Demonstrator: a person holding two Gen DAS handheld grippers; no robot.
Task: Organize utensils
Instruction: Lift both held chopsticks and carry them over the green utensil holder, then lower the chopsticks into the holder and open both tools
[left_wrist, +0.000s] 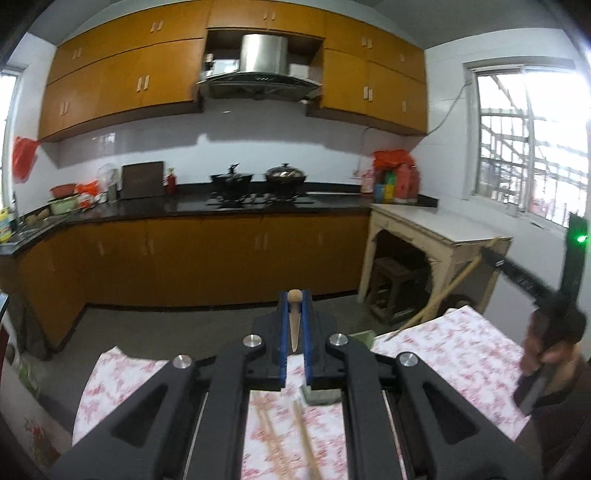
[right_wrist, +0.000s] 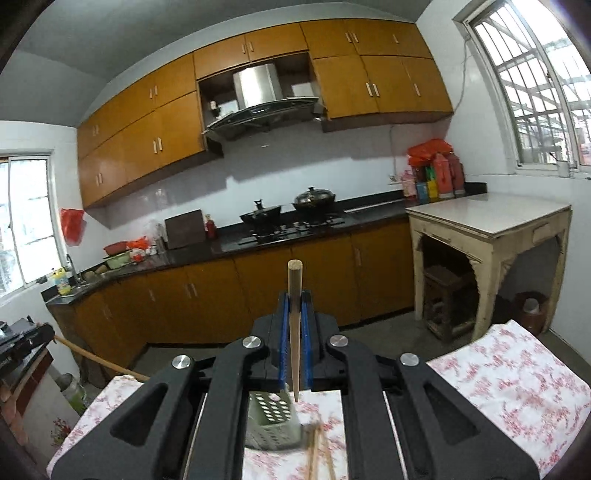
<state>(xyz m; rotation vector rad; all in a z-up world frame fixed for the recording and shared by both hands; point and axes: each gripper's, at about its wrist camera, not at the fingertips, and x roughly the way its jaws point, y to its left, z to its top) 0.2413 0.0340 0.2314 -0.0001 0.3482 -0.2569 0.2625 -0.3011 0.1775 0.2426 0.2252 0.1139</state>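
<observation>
My left gripper (left_wrist: 294, 295) is shut on a wooden chopstick (left_wrist: 294, 325) that stands upright between its blue pads, held above the table. My right gripper (right_wrist: 294, 295) is shut on another wooden chopstick (right_wrist: 294, 332), also upright, its tip above a perforated metal utensil holder (right_wrist: 273, 424). Loose chopsticks (left_wrist: 275, 443) lie on the floral tablecloth (left_wrist: 461, 354) below the left gripper; more chopsticks (right_wrist: 319, 454) lie beside the holder. The holder's corner shows in the left wrist view (left_wrist: 321, 397). The right gripper with its chopstick (left_wrist: 443, 291) shows at the right of the left wrist view.
The kitchen counter (left_wrist: 184, 210) with stove and pots (left_wrist: 258, 177) runs along the far wall. A white side table (right_wrist: 487, 218) stands at the right with a stool (right_wrist: 447, 299) under it. The floral-cloth table (right_wrist: 517, 373) is below both grippers.
</observation>
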